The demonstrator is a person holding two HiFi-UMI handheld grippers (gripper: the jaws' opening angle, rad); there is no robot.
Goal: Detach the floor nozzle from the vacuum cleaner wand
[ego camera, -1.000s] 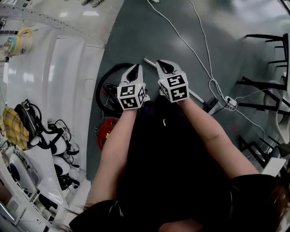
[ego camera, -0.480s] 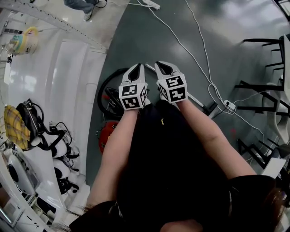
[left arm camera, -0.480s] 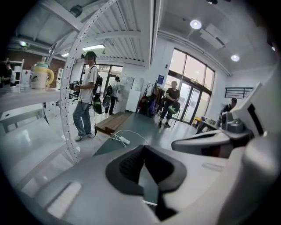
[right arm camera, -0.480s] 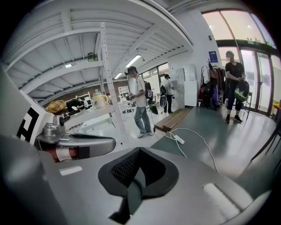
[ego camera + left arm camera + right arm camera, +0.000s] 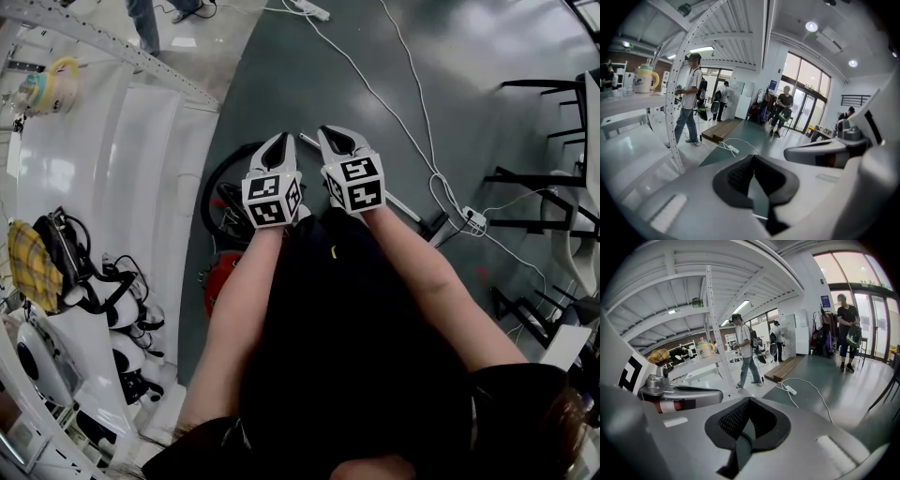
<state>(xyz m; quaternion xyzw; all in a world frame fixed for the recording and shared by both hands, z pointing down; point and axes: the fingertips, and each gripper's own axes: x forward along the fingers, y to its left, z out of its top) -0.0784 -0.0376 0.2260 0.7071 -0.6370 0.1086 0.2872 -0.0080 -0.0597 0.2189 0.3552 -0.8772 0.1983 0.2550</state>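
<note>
Grey floor (image 5: pixel 281 84) | left gripper (image 5: pixel 278 141) clenched, empty | right gripper (image 5: pixel 333 133) clenched, empty | wand (image 5: pixel 405 203) lies at 4 o'clock from right gripper

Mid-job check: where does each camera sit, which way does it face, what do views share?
Head view: on the person's head, looking steeply down at the vacuum wand and both forearms, left hand-held gripper and right hand-held gripper.
Left gripper view: rides the left hand-held gripper, looks forward along its shut jaws; the right one shows at right.
Right gripper view: rides the right one, looks forward along its shut jaws; the left one shows at left.
Shared: both gripper views show the white power strip.
</note>
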